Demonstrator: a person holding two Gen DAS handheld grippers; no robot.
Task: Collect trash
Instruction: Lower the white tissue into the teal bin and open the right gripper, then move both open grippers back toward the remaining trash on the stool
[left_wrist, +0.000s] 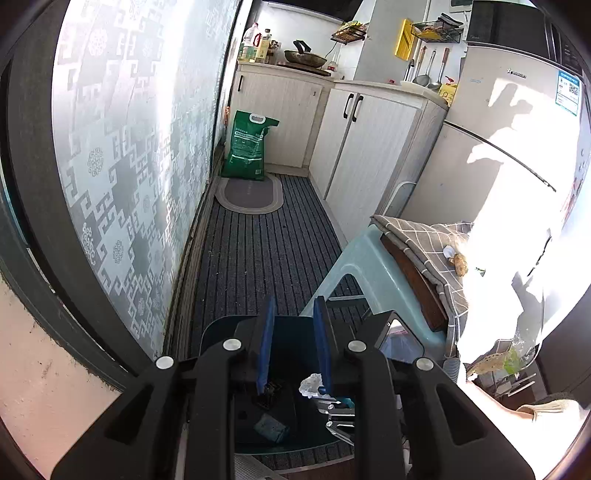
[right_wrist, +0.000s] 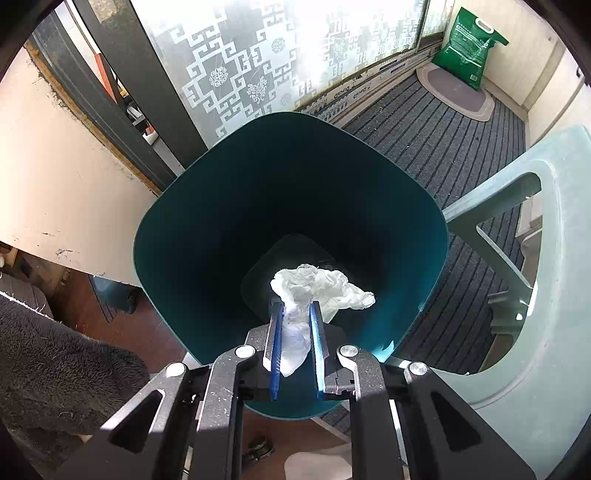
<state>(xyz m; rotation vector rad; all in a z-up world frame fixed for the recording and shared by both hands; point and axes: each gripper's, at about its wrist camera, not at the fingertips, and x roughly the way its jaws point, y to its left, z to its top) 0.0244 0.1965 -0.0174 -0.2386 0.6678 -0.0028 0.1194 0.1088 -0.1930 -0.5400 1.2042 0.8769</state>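
- Right wrist view: right gripper (right_wrist: 297, 314) is seen nearly closed, with a crumpled white tissue (right_wrist: 321, 291) pinched between its blue pads (right_wrist: 275, 354); most of the wad bulges out past the tips.
- Tissue is held over the open mouth of the teal bin (right_wrist: 177, 206), inside the rim line. Bin floor shows dark below; whether other trash lies there can't be told from this view.
- Handling, judged: tissue is very light, soft, easily crushed, not slippery, not fragile. A grip anywhere on the wad would do; the present pinch is near one end, so the loose part hangs free. It may cling to a pad on release; a wide opening would be wanted.
- Pose: right gripper is pointed steeply down into the bin, fingers approx. centred on the near side of the opening.
- Left wrist view: left gripper (left_wrist: 293, 332) is seen with jaws close together and nothing between the pads. It is aimed forward and down over the same bin, w/ the tissue and the other gripper's tips visible beneath.
- A pale green stool (left_wrist: 369, 258) stands just beside the bin; more scraps (left_wrist: 460, 264) lie on the checked cloth (left_wrist: 424, 236) above it.
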